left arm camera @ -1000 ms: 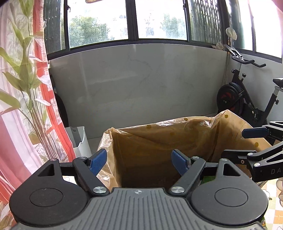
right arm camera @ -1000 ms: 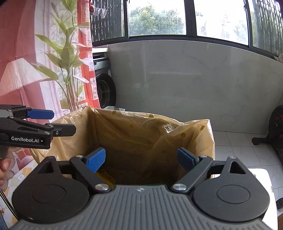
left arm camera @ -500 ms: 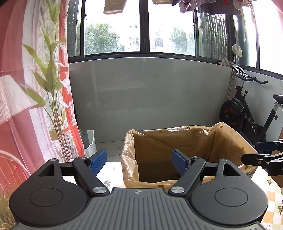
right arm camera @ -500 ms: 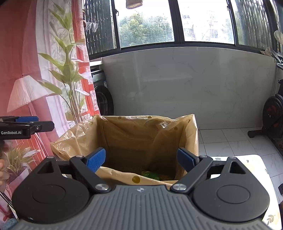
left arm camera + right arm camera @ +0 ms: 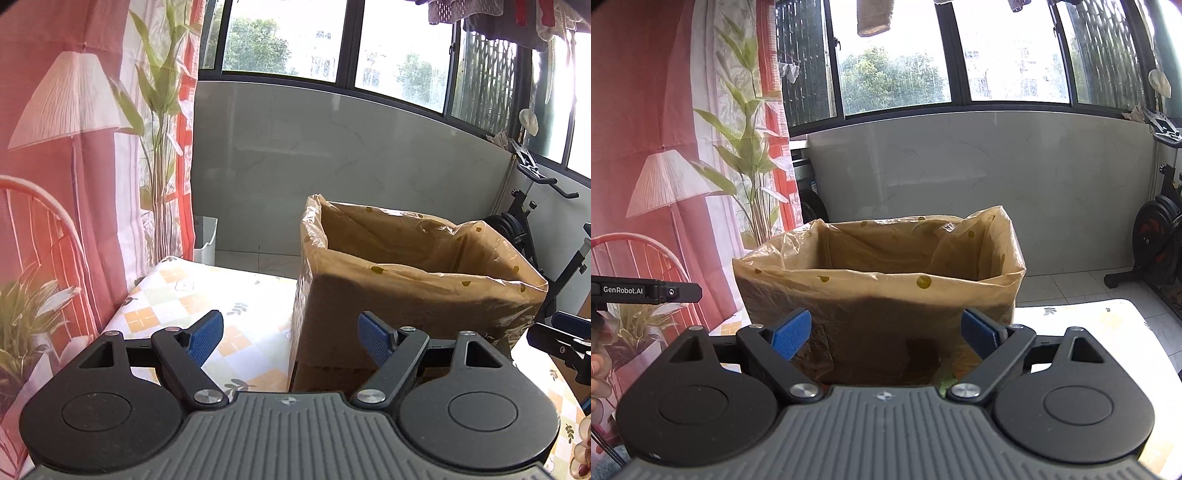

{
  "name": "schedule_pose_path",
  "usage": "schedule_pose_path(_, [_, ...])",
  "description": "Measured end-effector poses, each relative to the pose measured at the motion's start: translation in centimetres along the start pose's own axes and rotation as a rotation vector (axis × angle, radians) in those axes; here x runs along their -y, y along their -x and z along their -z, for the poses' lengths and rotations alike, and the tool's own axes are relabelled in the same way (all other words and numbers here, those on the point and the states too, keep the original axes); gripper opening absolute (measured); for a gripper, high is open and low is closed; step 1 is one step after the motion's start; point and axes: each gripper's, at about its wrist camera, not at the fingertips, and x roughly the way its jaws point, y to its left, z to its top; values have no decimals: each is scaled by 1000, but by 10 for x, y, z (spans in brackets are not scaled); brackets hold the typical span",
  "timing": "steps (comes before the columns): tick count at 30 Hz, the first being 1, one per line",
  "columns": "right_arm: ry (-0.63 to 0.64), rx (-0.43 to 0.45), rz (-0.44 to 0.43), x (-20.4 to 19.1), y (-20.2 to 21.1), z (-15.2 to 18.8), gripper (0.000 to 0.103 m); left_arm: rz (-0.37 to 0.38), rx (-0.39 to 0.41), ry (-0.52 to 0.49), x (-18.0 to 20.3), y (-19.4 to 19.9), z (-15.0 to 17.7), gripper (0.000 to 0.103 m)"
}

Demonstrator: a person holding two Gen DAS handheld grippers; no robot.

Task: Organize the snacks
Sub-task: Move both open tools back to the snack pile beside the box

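The bag-lined cardboard box stands mid-frame on my patterned tablecloth, its inside hidden. My right gripper and left gripper both gape wide, holding nothing. An exercise bike sits at far right

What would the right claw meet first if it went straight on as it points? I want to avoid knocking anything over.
Most likely the near wall of the bag-lined box: it fills the gap ahead of the open right claw. Depth is unclear.
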Motion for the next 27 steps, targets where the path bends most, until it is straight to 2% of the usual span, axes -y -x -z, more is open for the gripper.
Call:
schedule_pose_path(4, [-6, 23, -5, -5, 8, 26, 92, -25, -38, -2, -5, 1, 23, 82])
schedule_pose_path(10, [157, -16, -10, -20, 17, 63, 92, -22, -96, 47, -5, -2, 56, 82])
schedule_pose_path(14, [147, -40, -13, -21, 20, 82, 92, -33, -120, 28, 0, -5, 65, 82])
schedule_pose_path(18, [177, -69, 95, -24, 14, 97, 92, -47, -132, 17, 4, -5, 70, 82])
schedule_pose_path(22, [268, -83, 190, -30, 4, 109, 96, -68, -136, 13, 5, -6, 75, 82])
schedule_pose_path(27, [224, -135, 216, -18, -15, 116, 96, -79, -161, 32, -1, -10, 80, 81])
